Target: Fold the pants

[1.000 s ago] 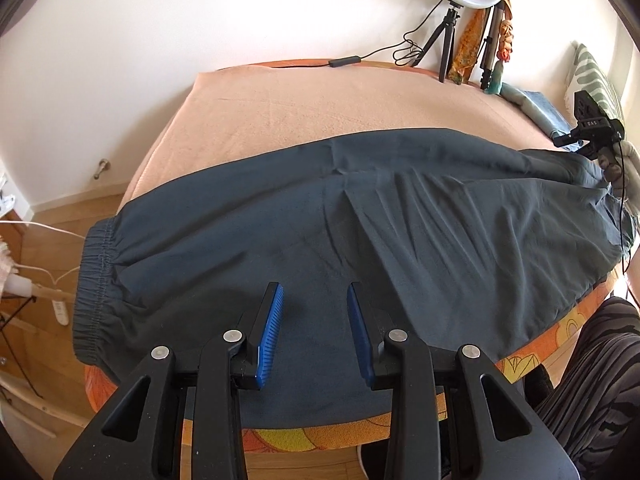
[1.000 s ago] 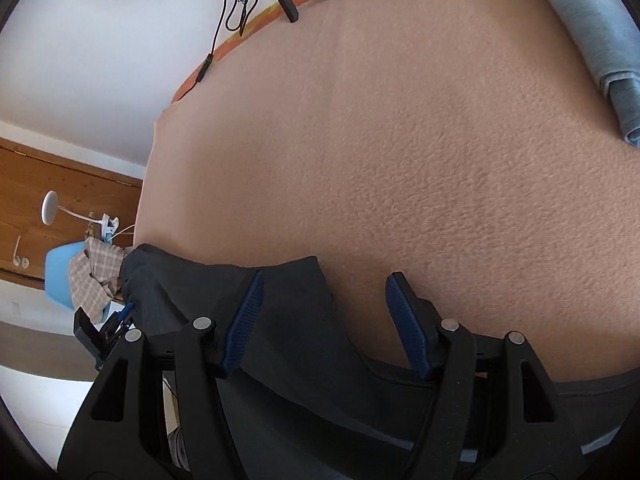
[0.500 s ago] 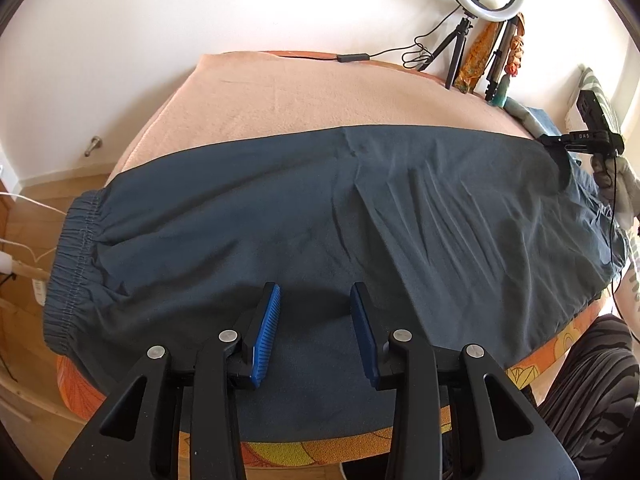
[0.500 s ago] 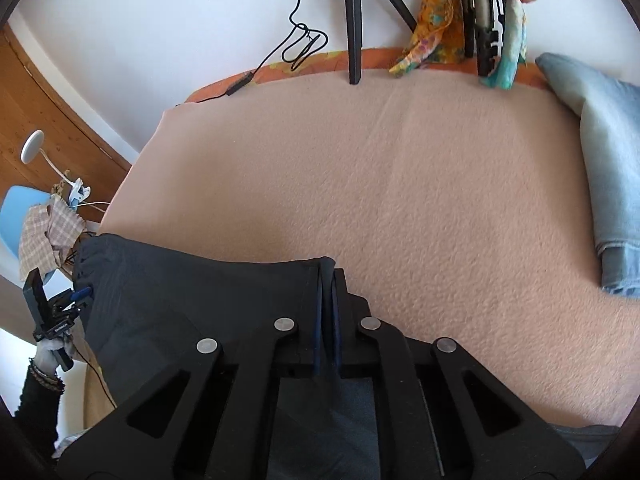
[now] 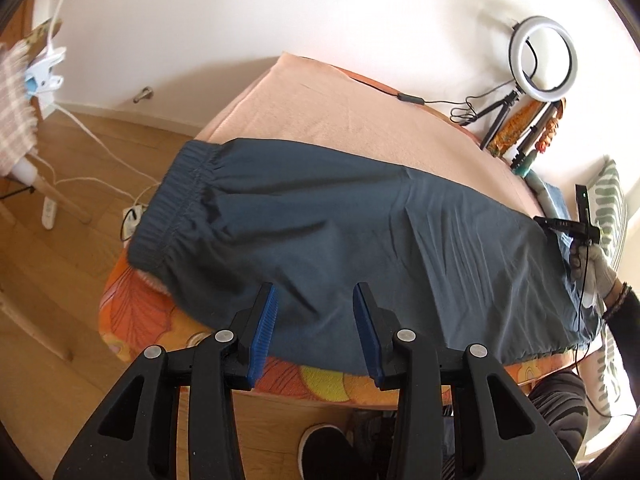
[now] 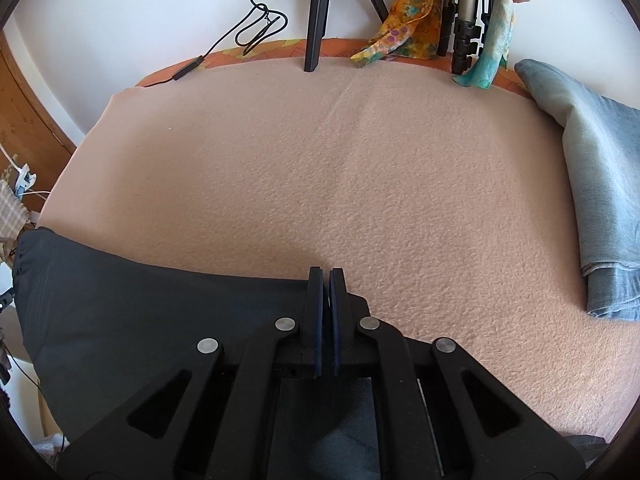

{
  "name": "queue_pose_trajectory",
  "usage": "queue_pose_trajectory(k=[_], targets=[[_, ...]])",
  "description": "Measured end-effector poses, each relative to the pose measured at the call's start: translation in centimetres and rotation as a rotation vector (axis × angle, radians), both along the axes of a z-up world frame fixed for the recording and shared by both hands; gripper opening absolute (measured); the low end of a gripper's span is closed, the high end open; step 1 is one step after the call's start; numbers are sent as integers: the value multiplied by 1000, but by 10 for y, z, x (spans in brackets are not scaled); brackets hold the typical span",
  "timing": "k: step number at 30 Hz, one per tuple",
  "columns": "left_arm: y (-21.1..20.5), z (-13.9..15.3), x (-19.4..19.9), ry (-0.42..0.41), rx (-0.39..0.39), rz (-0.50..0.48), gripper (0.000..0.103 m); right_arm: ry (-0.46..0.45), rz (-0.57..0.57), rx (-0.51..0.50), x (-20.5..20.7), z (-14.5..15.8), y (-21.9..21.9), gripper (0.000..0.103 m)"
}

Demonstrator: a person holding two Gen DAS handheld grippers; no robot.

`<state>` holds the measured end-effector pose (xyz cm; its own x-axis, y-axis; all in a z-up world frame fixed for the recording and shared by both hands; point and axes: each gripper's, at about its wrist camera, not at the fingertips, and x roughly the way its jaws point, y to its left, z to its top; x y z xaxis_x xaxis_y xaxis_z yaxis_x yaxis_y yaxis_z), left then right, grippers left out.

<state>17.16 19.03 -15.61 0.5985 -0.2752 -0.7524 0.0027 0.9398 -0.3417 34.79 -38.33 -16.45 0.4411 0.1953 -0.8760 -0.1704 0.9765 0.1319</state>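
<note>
The dark blue-grey pants (image 5: 340,236) lie flat across the peach blanket (image 5: 340,108), with the elastic waistband (image 5: 172,208) at the left edge. My left gripper (image 5: 316,320) is open and empty, above the near edge of the pants. My right gripper (image 6: 325,280) is shut on the far edge of the pants (image 6: 152,312) near the leg end. It also shows at the right of the left wrist view (image 5: 576,228), held by a gloved hand.
A ring light on a tripod (image 5: 542,60), a cable (image 5: 408,98) and colourful cloths (image 6: 408,12) stand along the wall. Folded light blue fabric (image 6: 600,184) lies at the right. A chair with a checked cloth (image 5: 16,108) and floor cables stand at the left.
My right gripper has shut on the pants edge and drawn it flat on the blanket. My left gripper has pulled back and swung left, still open.
</note>
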Motion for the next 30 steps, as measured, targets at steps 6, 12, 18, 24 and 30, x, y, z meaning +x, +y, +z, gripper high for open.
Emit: queue_pose_trajectory(k=[6,12,18,24,30], targets=[[36,-6,-25,14,-129,140,49,-49,-58,-2,-14,29,4,43],[56,-23,-25,2,-240,218,51,-142,-34,64,-59,74,14,56],[66,-34,-16,-21,-299,257,51,-184,2,154,-124,110,22,56],[66,-35,-7,-44,-252,255,51,-236,-27,263,-186,142,32,58],[62,-34,10,-93,-164,250,57,-243,-41,312,-218,155,37,58]])
